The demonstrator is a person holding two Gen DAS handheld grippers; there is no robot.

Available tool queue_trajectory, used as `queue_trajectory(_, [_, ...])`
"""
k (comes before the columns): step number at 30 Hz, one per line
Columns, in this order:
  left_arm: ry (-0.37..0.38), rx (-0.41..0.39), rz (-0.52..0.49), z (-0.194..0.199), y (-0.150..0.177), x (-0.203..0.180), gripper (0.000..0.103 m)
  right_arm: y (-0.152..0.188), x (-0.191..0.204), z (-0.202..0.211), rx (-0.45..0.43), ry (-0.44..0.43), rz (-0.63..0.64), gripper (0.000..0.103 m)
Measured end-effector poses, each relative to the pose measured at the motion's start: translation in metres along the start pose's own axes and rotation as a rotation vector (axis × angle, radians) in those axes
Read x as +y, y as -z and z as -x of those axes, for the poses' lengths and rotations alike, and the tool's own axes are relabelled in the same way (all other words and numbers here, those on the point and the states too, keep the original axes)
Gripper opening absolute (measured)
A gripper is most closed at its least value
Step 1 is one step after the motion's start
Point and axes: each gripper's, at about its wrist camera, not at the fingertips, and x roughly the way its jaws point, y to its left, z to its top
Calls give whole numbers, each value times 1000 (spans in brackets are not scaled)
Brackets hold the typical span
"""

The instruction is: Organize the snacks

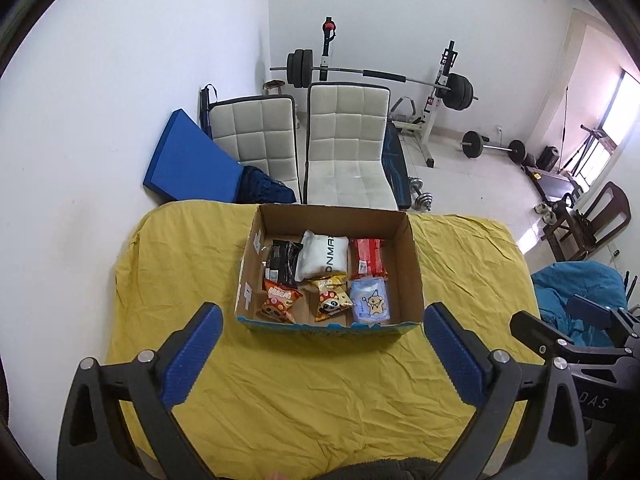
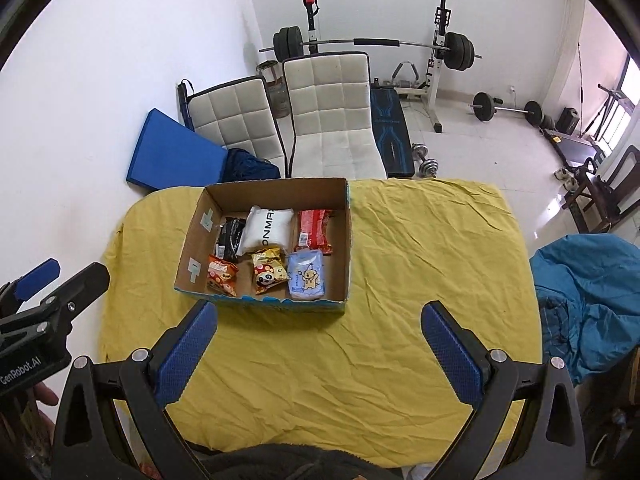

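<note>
Snacks are sitting inside the open brown cardboard box (image 1: 408,240) at the far edge of the yellow cloth-covered table (image 1: 320,392); you are holding the left gripper (image 1: 324,344) and right gripper (image 2: 320,340) wide, empty, above bare near cloth.

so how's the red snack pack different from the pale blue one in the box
The red snack pack is red and long, lying in the back row of the cardboard box; the pale blue pack is squarer and sits in the front row, just before it. The blue one shows a cartoon figure; the red one shows a white label. Both lie flat on the box's right side.
</note>
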Motion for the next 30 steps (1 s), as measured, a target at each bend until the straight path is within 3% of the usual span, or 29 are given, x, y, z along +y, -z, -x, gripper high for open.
queue_trajectory(30, [-22,-5,23,9,8,-2,103,-2,-12,24,-51,47,-3,103])
